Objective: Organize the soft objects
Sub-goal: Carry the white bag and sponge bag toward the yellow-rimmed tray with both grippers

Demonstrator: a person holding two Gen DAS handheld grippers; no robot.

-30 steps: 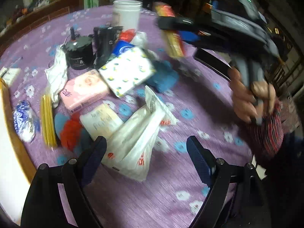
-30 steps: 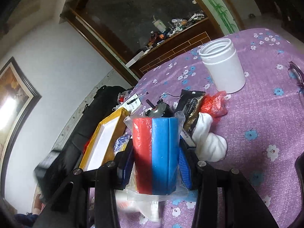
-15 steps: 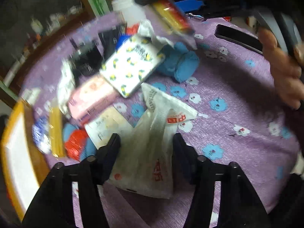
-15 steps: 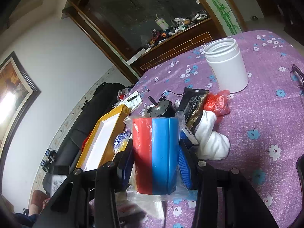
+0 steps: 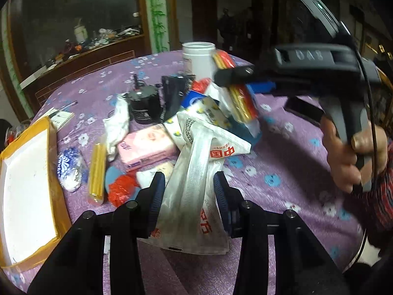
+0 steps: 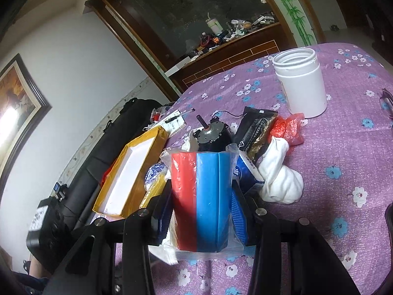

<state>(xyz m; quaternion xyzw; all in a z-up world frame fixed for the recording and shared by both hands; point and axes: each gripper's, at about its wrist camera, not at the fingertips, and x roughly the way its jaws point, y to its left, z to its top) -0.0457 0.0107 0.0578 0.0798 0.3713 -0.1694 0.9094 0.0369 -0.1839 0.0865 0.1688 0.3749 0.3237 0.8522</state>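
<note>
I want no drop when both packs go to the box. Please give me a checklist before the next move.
1. Left tool around white pack: ok, jaws closing on it.
2. White pack lifted off the table: cannot tell.
3. Right tool grips red-blue pack: ok.
4. Box has free space: ok, white floor bare.
5. Path to box free: not ok, yellow pack and blue-white pouch lie beside it.

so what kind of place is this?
Likely a home living or dining room: a round table in a purple floral cloth, a cluttered wooden sideboard, a framed picture on the wall.
</note>
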